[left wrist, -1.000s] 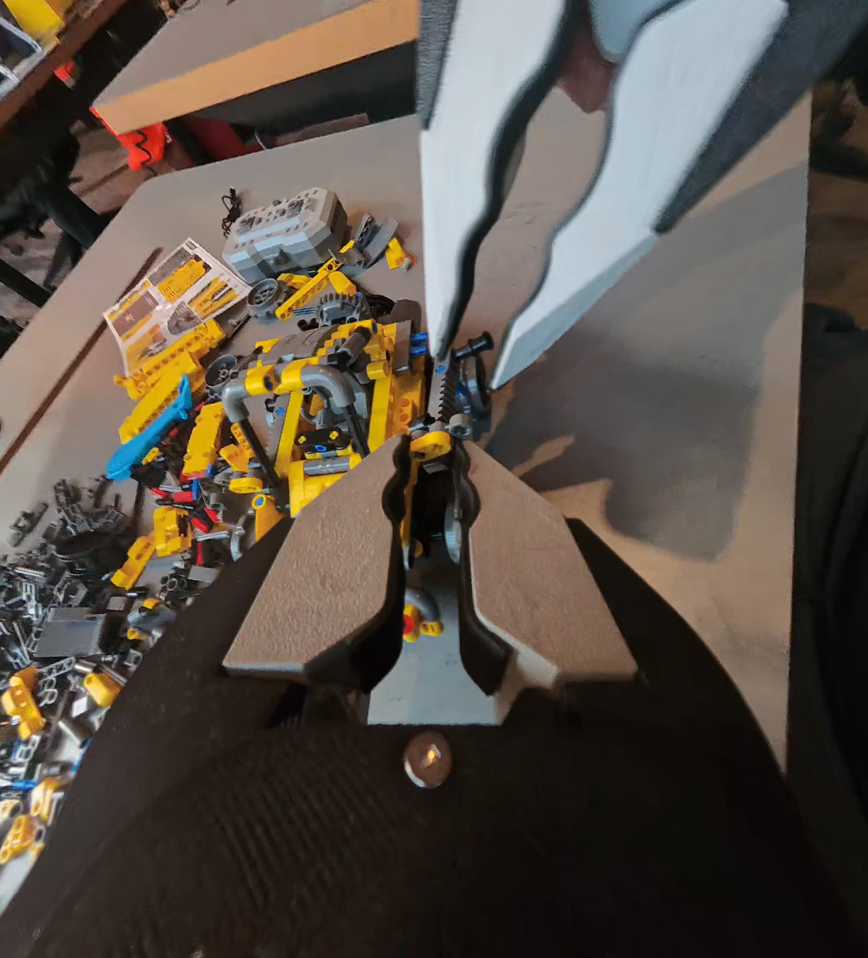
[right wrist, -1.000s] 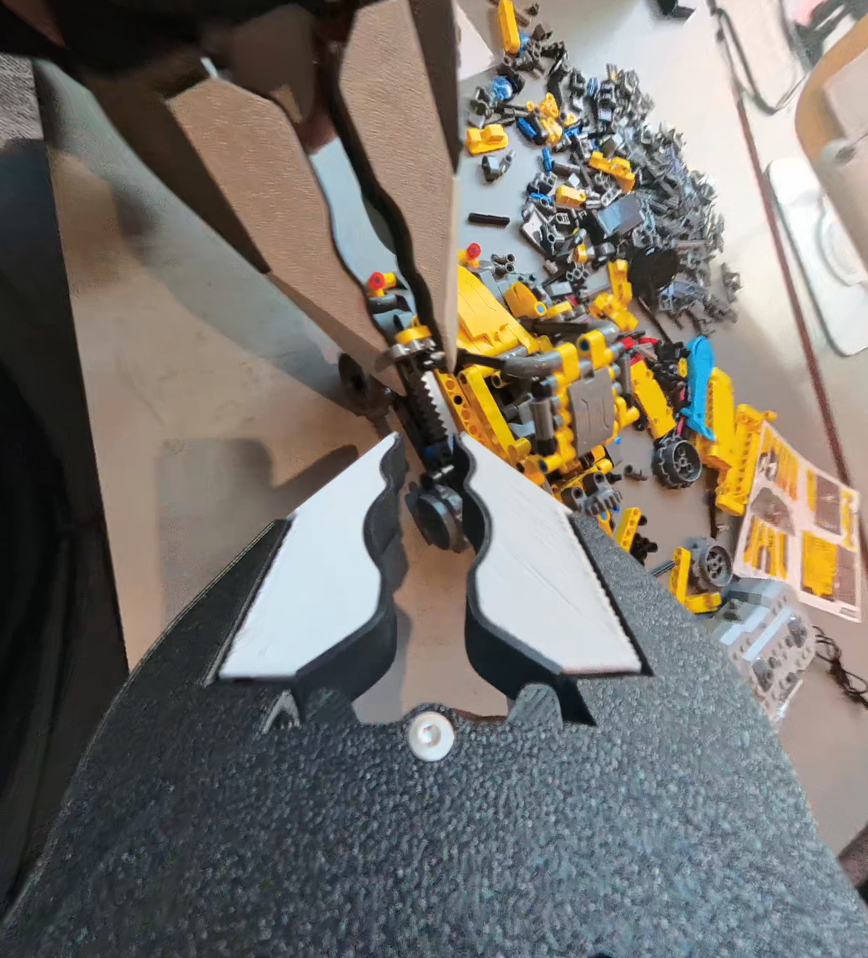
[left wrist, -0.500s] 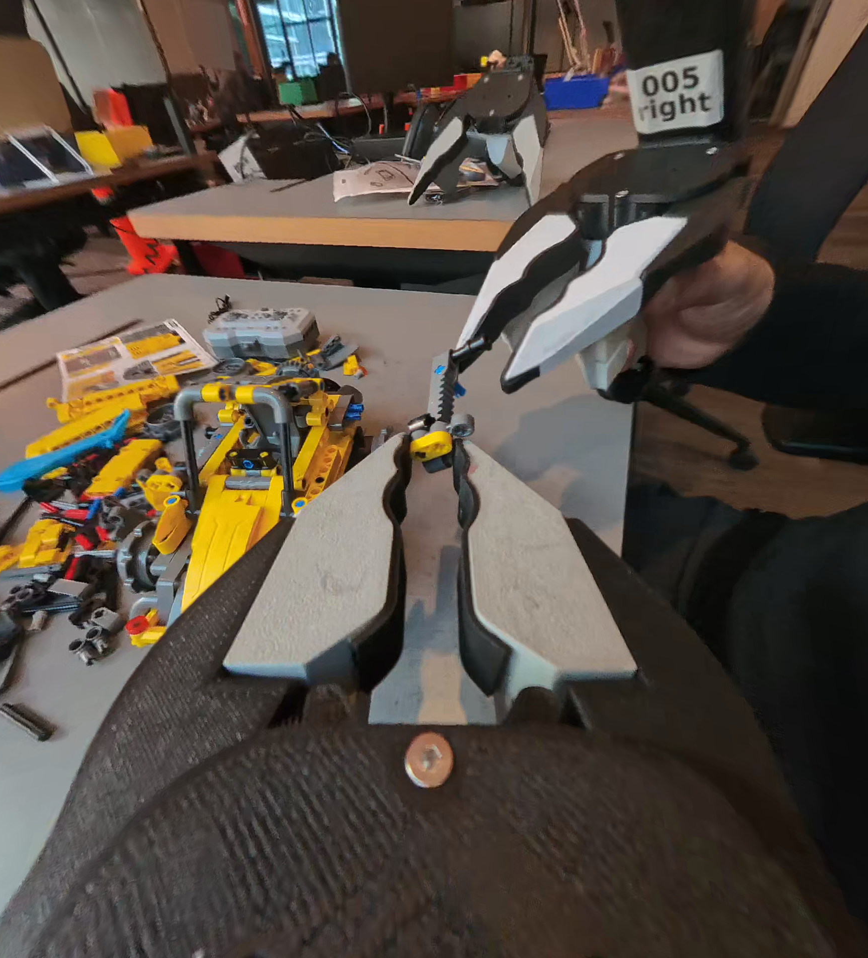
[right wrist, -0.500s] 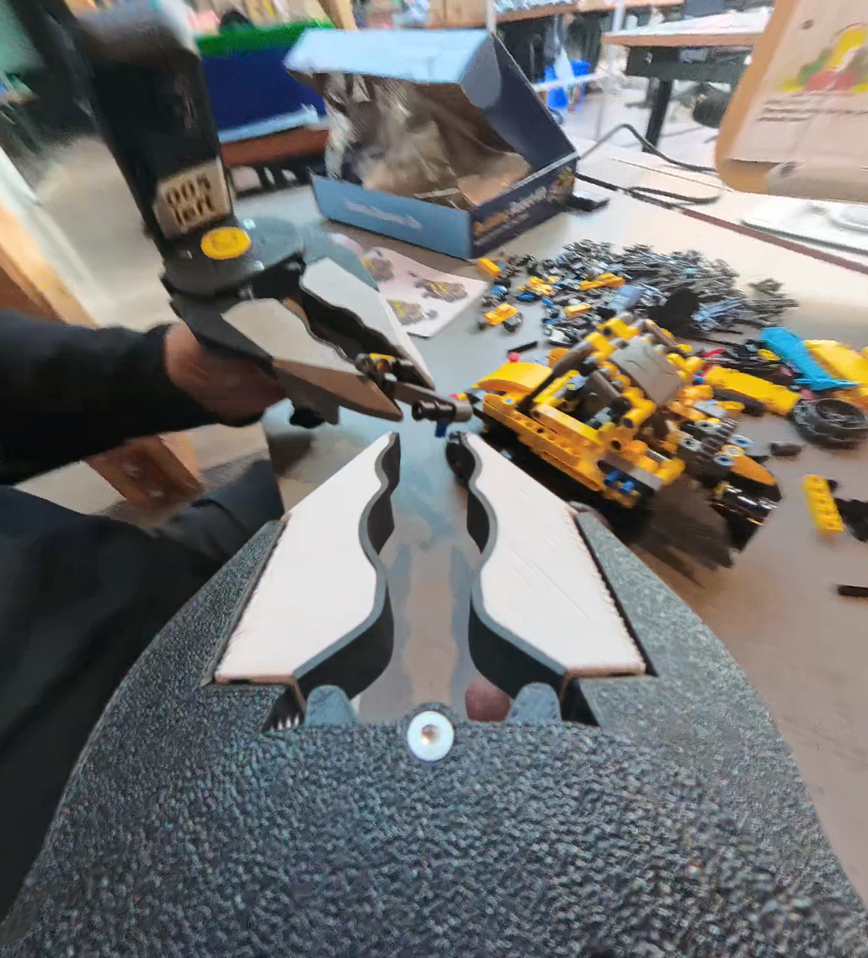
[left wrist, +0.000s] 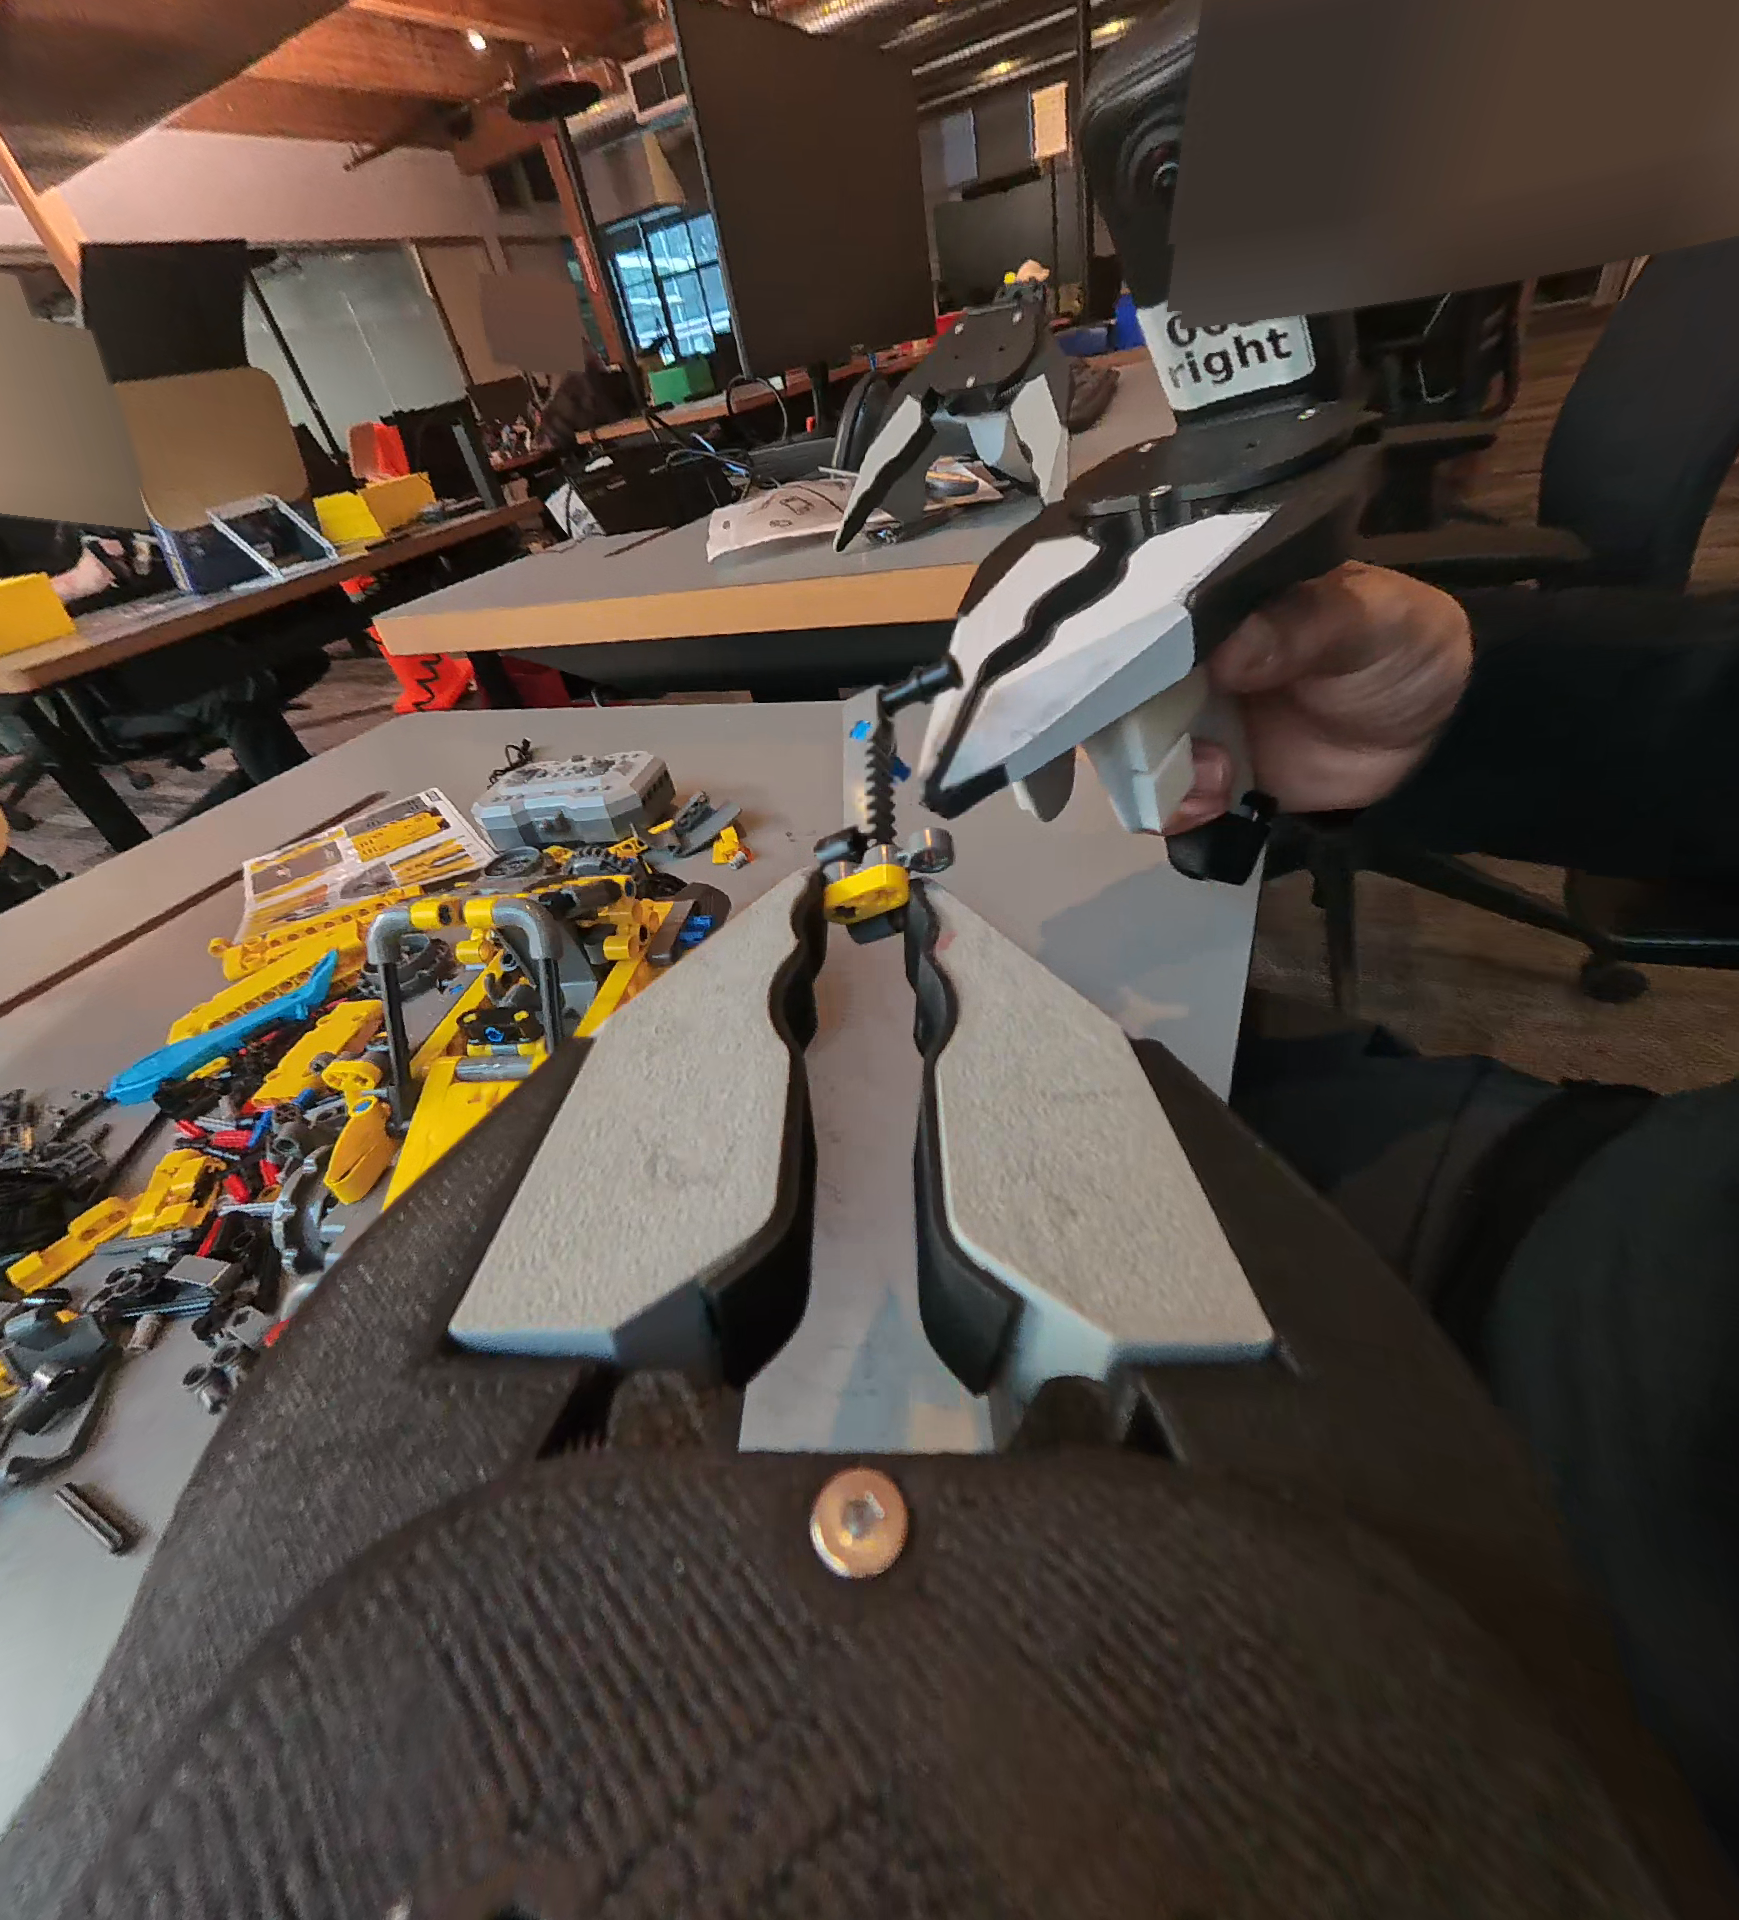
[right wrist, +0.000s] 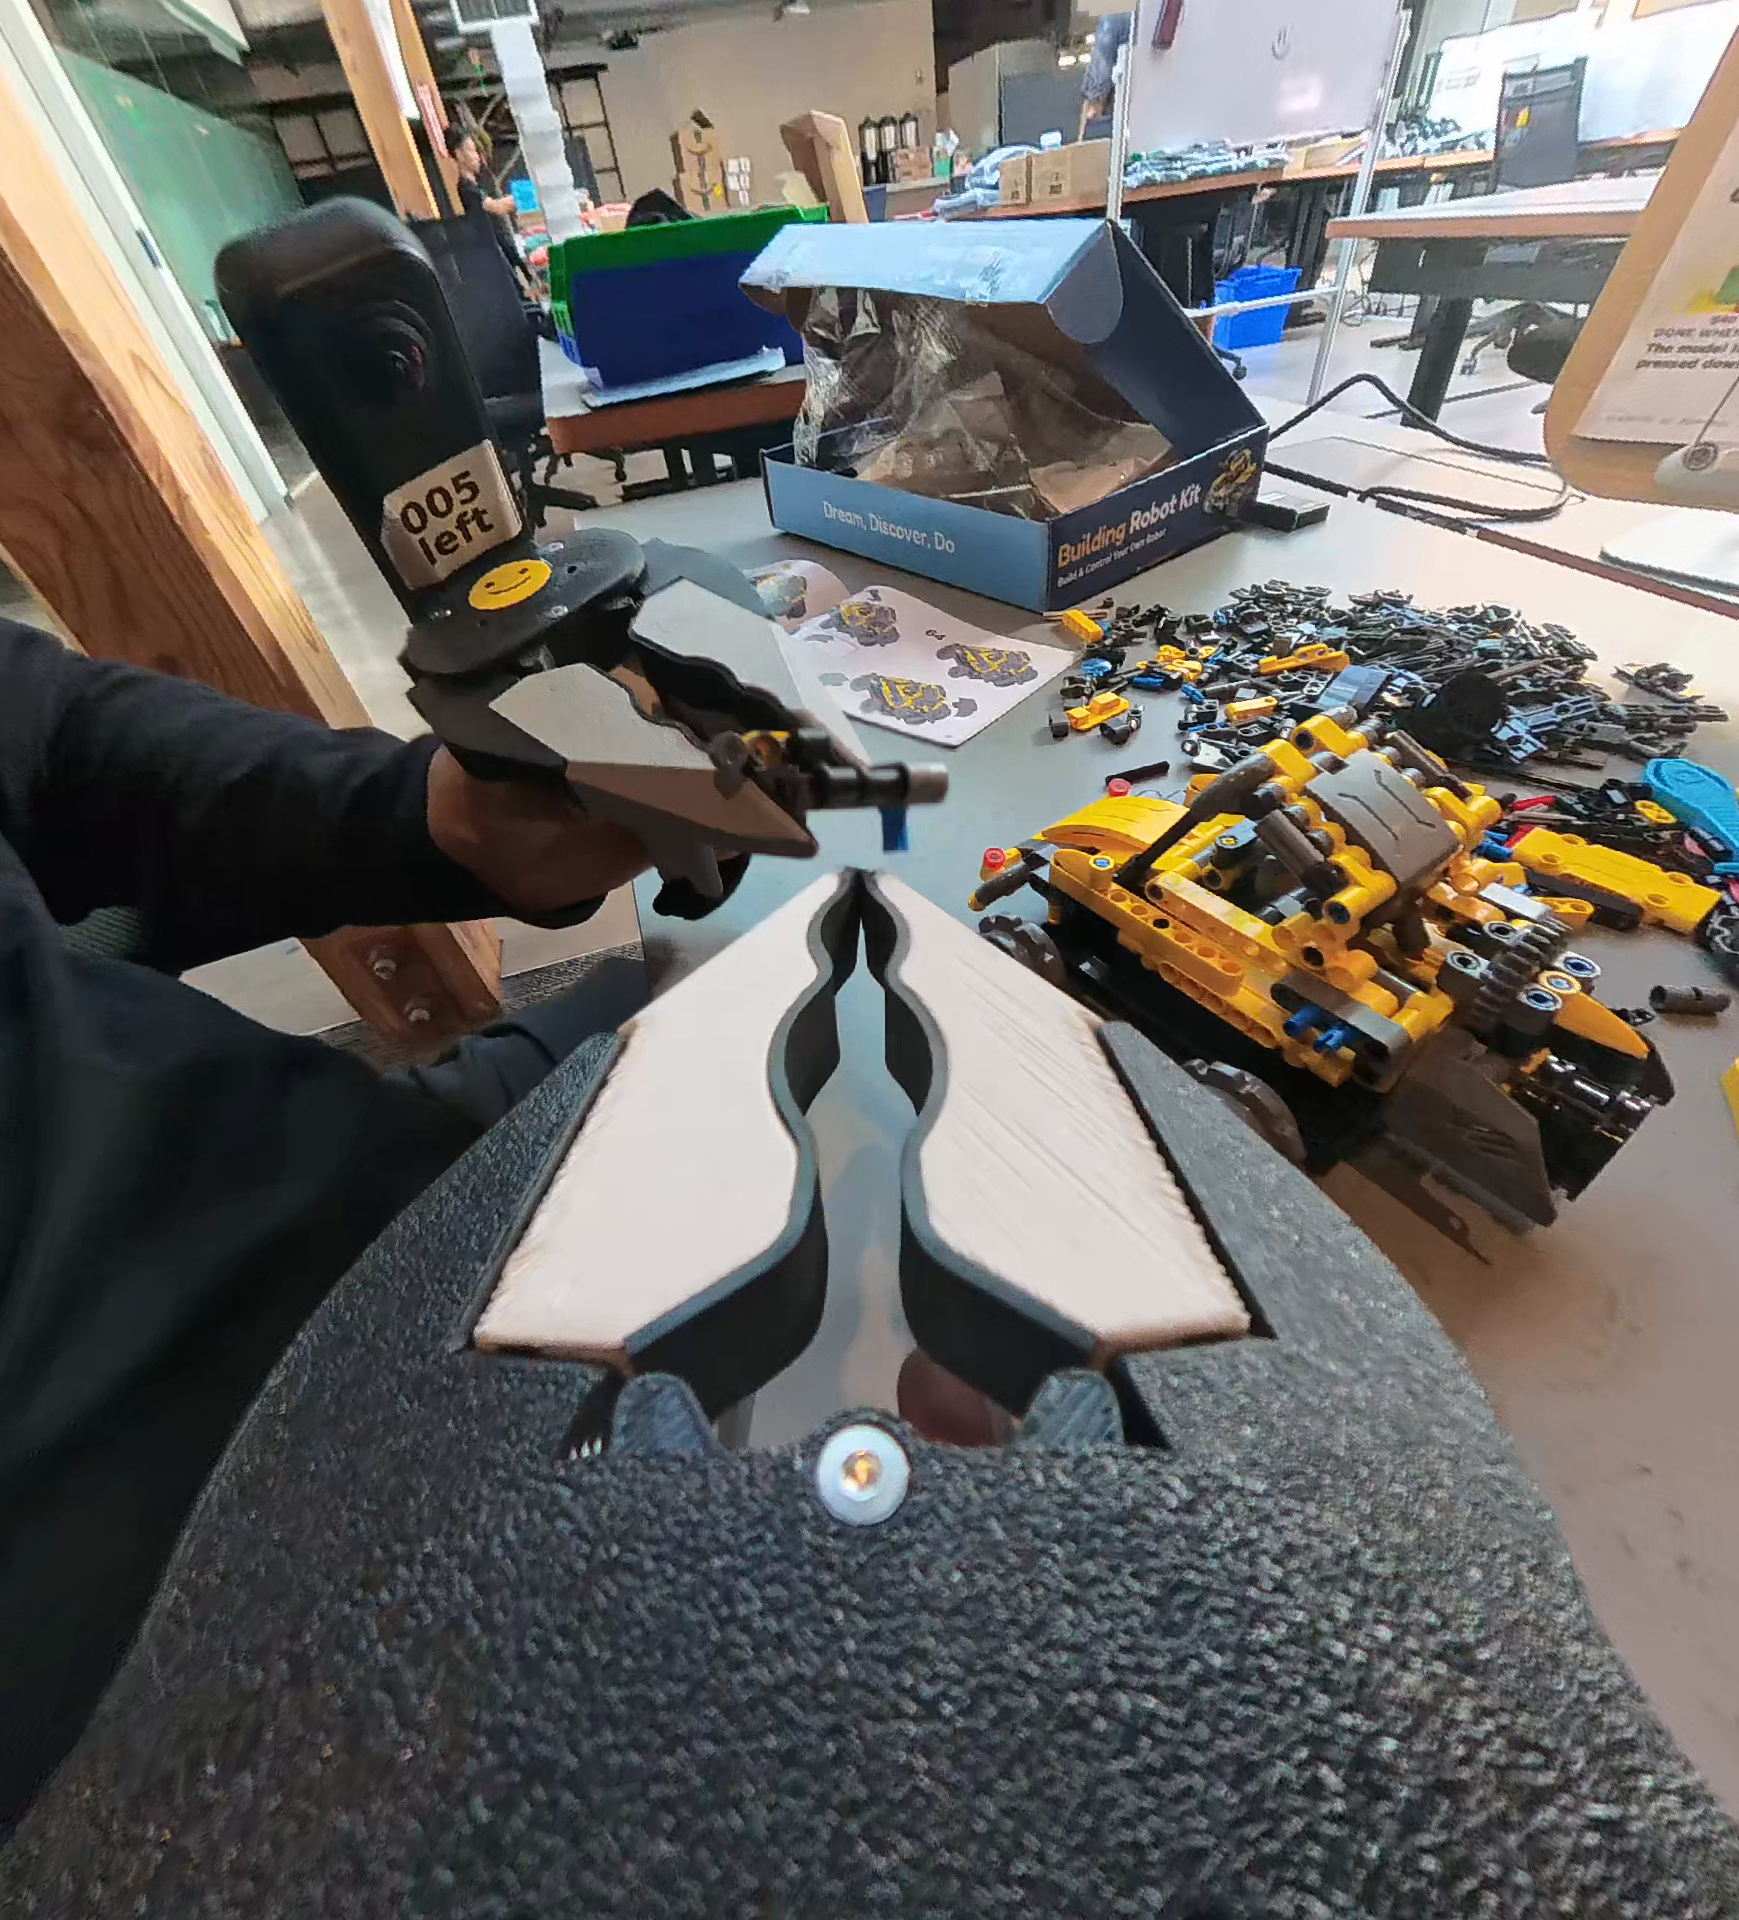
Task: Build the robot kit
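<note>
My left gripper (left wrist: 865,902) is shut on a small brick sub-assembly (left wrist: 880,821): a yellow connector between the pads, with a black toothed rack, grey pins and a blue pin standing out past the tips. It holds this in the air above the grey table (left wrist: 1073,935). In the right wrist view the left gripper (right wrist: 782,795) holds the sub-assembly (right wrist: 844,781) level. My right gripper (right wrist: 857,881) is shut with nothing between its pads, its tips just under the hanging blue pin. It also shows in the left wrist view (left wrist: 938,802), beside the rack. A yellow brick vehicle (right wrist: 1312,914) stands on the table.
Several loose black, grey and yellow parts (right wrist: 1364,665) lie behind the vehicle, with a blue part (right wrist: 1717,810), an open blue box (right wrist: 1010,520) and printed sheets (right wrist: 906,675). A grey battery box (left wrist: 574,795) and a leaflet (left wrist: 366,857) lie farther off. An office chair (left wrist: 1675,520) stands past the table edge.
Both grippers rose from the table beside the vehicle. My right gripper let go of the sub-assembly's end, opened, then its pads came together on air. My left gripper kept hold.
</note>
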